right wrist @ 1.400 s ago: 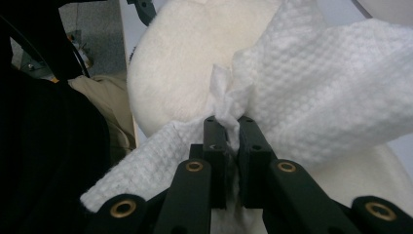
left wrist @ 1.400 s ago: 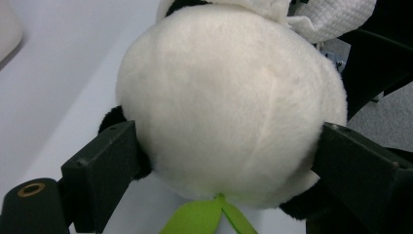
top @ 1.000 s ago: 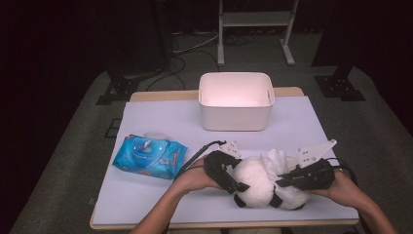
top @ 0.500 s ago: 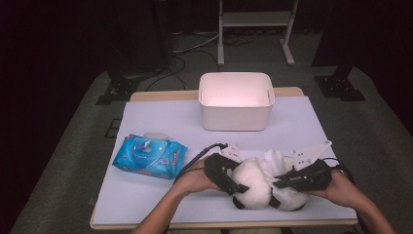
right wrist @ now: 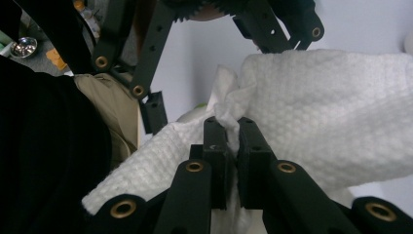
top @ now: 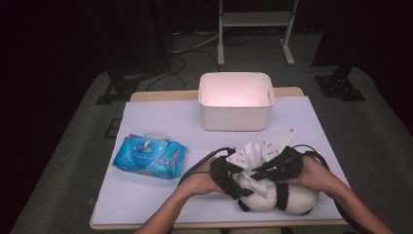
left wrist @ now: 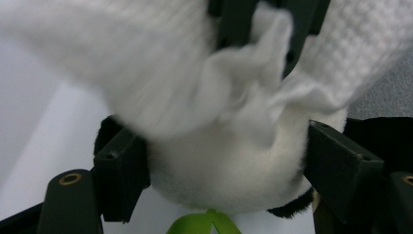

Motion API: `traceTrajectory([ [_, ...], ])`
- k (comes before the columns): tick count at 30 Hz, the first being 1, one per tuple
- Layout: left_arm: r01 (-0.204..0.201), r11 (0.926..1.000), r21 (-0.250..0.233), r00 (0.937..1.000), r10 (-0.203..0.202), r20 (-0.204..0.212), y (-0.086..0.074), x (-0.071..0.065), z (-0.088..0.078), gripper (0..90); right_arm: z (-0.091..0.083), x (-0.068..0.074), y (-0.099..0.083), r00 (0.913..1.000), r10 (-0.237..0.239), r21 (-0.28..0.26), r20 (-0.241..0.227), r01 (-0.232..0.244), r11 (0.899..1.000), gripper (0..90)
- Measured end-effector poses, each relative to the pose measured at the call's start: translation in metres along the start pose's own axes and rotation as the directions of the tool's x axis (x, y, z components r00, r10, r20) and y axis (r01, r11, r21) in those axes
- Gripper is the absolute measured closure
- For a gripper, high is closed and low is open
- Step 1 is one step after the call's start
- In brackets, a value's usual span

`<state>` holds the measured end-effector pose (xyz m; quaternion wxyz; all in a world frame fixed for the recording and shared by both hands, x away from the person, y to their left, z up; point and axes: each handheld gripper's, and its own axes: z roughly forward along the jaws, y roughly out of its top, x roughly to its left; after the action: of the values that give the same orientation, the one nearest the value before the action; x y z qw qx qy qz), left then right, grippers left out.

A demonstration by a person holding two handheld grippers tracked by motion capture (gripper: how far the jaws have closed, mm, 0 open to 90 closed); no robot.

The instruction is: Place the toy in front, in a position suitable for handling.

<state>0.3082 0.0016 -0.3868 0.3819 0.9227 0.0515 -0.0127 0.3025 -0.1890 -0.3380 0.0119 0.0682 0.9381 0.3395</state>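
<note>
From the high view, the job looks midway: the right hand-held gripper (top: 265, 171) pinches a white waffle-textured wipe (top: 251, 155) and drags it over a white-and-black plush toy (top: 277, 195) that lies on the pale surface (top: 160, 122), directly under both tools, while the left hand-held gripper (top: 233, 181) steadies the toy from its near-left side. A blue wipes pack (top: 149, 156) lies well to the left of the left tool and a white plastic bin (top: 236, 100) stands beyond both; I judge the wiping still unfinished and the wipe yet to be discarded. In the left gripper view, the jaws have just been closing and now press either flank of the toy's white fur (left wrist: 229, 165), the blurred wipe (left wrist: 146, 73) draped above. In the right gripper view, the jaws are pressed together on a bunched fold of the wipe (right wrist: 311, 112). The toy's face and any dirt are hidden beneath cloth and tools.
</note>
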Motion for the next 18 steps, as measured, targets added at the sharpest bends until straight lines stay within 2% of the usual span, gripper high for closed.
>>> traceTrajectory([
  [5, 0.013, 0.9998, -0.015, 0.9999, -0.013, 0.006, -0.005, 0.001, 0.0, 22.3, 0.002, -0.006, -0.002, 0.9995, 0.024, 0.022, -0.019, -0.023, 0.999, 83.6],
  [11, 0.007, 1.0, -0.006, 1.0, -0.007, 0.006, -0.005, 0.0, 0.0, 21.9, -0.011, -0.004, -0.011, 0.9994, 0.029, 0.055, 0.019, -0.03, 0.998, 83.5],
  [18, 0.011, 0.9999, -0.005, 0.9999, -0.011, 0.008, -0.005, 0.001, 0.001, 21.7, -0.025, -0.009, -0.029, 0.9961, 0.072, 0.066, 0.051, -0.076, 0.995, 83.3],
])
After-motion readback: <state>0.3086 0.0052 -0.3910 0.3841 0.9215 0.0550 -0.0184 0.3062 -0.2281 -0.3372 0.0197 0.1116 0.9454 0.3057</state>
